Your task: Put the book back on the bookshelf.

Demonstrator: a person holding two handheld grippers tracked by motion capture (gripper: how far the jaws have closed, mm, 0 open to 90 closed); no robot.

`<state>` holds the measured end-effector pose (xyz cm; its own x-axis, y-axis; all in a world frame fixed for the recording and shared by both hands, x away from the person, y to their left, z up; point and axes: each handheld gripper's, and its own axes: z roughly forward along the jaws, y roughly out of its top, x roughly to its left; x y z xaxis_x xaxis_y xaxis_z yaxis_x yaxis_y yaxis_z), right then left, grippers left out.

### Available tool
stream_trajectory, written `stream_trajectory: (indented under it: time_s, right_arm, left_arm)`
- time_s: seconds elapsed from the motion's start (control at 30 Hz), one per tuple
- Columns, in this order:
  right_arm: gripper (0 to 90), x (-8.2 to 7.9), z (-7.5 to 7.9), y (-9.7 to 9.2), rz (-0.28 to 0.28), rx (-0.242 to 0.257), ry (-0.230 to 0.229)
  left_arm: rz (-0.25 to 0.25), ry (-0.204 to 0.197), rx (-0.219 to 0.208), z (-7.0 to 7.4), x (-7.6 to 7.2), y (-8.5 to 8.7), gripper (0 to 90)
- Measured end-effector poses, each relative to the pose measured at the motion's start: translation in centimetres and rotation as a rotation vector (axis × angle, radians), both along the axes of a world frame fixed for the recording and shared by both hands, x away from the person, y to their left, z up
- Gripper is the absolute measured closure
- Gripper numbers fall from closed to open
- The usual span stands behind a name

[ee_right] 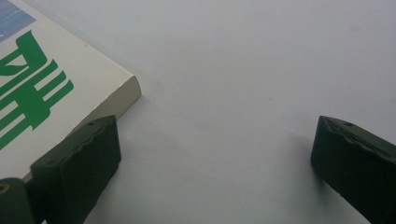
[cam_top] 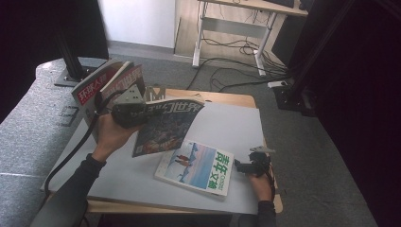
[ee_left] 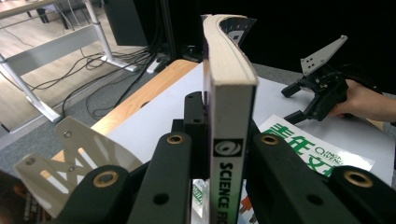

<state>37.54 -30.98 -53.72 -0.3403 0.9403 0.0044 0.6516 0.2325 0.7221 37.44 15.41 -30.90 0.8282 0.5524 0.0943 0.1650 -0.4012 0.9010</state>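
Observation:
My left gripper [cam_top: 138, 111] is raised above the table's back left and shut on a dark-covered magazine [cam_top: 165, 126], which hangs tilted toward the middle. In the left gripper view its white spine [ee_left: 231, 93] stands upright, pinched between the two black jaws of the left gripper [ee_left: 229, 137]. A white magazine with green characters [cam_top: 196, 166] lies flat near the front. My right gripper [cam_top: 245, 165] rests on the table just beside that magazine's right edge, open. In the right gripper view the right gripper [ee_right: 215, 163] has bare table between its jaws, and the magazine's corner [ee_right: 46, 107] touches the left fingertip [ee_right: 79, 168].
Two more magazines [cam_top: 97, 85] with red titles lean upright at the table's back left beside a metal bookend [ee_left: 70, 154]. The grey table mat [cam_top: 231, 125] lies on a wooden table [cam_top: 222, 98]. Cables and a desk frame [cam_top: 231, 45] are on the floor beyond.

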Motion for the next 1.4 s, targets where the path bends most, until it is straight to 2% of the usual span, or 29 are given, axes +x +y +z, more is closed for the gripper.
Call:
stream_trajectory:
  time_s: [0.43,0.8,1.4]
  right_arm:
    - [1.2,0.0,0.0,0.0,0.0,-0.001,-0.001]
    - [1.2,0.0,0.0,0.0,0.0,-0.001,-0.001]
    - [1.2,0.0,0.0,0.0,-0.002,0.0,-0.003]
  left_arm:
    - [0.051,0.001,-0.033,0.3,-0.3,2.3,82.4]
    - [0.099,-0.007,-0.026,0.6,-0.4,4.5,82.4]
    - [0.209,0.006,-0.058,0.8,-0.3,8.6,82.4]
